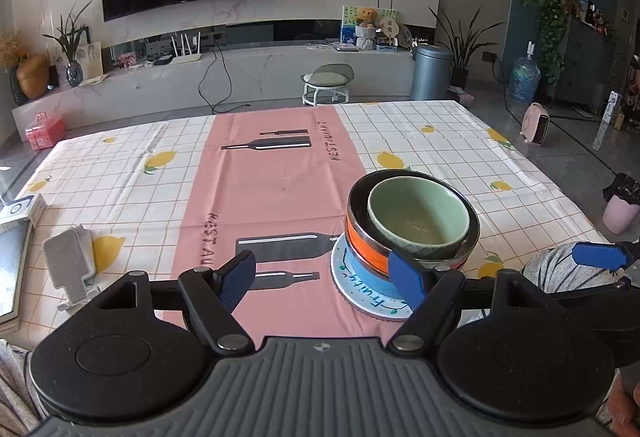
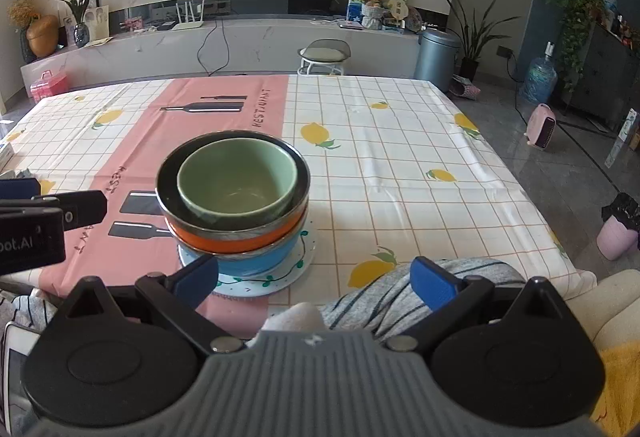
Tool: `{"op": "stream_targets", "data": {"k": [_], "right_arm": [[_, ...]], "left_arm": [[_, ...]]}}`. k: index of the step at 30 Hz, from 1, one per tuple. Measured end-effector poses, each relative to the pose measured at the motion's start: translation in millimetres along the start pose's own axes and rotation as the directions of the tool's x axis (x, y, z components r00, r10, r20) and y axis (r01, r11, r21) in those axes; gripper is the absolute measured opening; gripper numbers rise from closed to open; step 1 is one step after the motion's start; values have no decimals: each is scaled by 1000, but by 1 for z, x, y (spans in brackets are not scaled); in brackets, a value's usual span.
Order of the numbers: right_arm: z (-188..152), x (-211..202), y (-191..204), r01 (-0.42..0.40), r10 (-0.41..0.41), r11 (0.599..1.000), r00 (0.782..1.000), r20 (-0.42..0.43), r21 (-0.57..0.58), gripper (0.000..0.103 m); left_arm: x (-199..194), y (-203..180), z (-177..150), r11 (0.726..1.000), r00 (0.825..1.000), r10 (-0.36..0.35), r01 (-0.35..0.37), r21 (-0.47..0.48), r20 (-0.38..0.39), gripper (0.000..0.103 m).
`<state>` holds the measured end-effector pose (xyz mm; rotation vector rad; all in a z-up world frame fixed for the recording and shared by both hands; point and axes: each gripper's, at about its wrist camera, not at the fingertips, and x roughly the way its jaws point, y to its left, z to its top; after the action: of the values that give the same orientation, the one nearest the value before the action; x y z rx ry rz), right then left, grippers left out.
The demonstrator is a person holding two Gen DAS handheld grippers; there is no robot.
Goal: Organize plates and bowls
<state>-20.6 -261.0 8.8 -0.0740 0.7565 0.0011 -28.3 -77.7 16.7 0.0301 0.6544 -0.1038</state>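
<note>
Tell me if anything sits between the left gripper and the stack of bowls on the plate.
Nothing visible does. The left gripper is open and empty, and the stack of bowls on the plate sits just ahead, beside its right finger, with only tablecloth between.

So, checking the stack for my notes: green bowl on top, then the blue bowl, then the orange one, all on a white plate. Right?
Not quite: the orange bowl sits directly under the green bowl, with the blue bowl beneath it, on the white plate. The right wrist view shows it.
</note>
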Motion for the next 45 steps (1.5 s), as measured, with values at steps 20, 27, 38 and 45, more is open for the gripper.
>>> {"op": "stream_targets", "data": {"k": [20,27,38,45], "right_arm": [[-5,-8,12,-66,66,998,998,10,-2,100],[-6,-9,14,-82,82,997,997,13,-5,100],[-5,-10,15,-94,94,996,996,10,-1,100],[-5,-13,16,-107,107,994,994,13,-1,100]], "left_arm": [[-7,-11,-11,998,998,59,-59,-11,7,89],[-7,-6,-11,999,999,48,-48,-6,3,89],[-9,-7,-12,998,998,66,-66,-3,13,89],[-12,-6,-11,997,997,81,-81,-15,10,89]]}}
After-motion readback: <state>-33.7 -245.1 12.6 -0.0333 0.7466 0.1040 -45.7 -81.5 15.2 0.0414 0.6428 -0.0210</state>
